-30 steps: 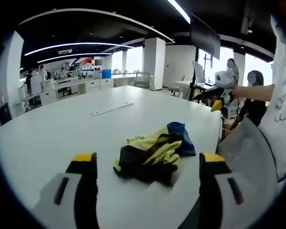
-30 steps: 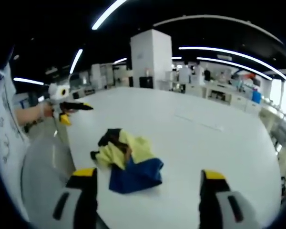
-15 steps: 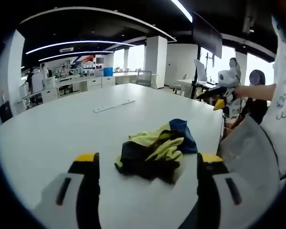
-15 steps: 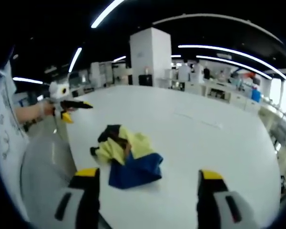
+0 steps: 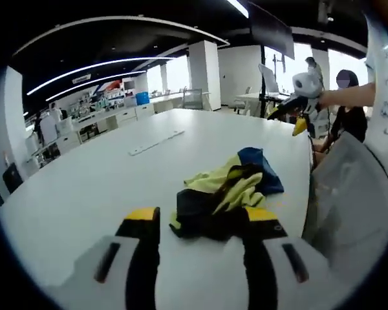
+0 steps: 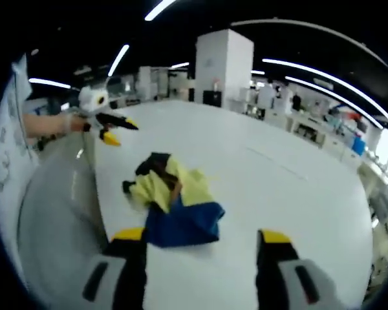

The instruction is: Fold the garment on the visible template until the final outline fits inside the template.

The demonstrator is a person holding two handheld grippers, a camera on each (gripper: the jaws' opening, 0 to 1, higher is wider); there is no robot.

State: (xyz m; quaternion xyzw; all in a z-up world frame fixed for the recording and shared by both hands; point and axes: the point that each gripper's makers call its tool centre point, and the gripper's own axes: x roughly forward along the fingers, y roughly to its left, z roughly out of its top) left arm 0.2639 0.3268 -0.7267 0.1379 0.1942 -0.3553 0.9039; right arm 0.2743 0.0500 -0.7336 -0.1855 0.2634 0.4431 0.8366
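A crumpled garment [image 5: 226, 194] in yellow, black and blue lies near the edge of the white table [image 5: 84, 187]. My left gripper [image 5: 200, 218] is open right in front of it, and the garment's near black edge reaches between the yellow-tipped jaws. In the right gripper view the same garment [image 6: 174, 200] lies just beyond my open right gripper [image 6: 200, 236], blue part nearest. Nothing is held in either gripper. The right gripper [image 5: 297, 106] also appears far right in the left gripper view, held by a hand. The left gripper [image 6: 110, 123] appears at the left of the right gripper view.
A thin white strip [image 5: 156, 142] lies on the table beyond the garment. A grey chair [image 5: 349, 213] stands against the table edge beside it. A white pillar [image 6: 223, 71], desks and people are far behind. The table [image 6: 291, 181] stretches wide past the garment.
Both grippers' jaws stand closer together than before, still open. The left gripper has come nearer the garment, whose edge now lies between its tips. The garment has not moved.
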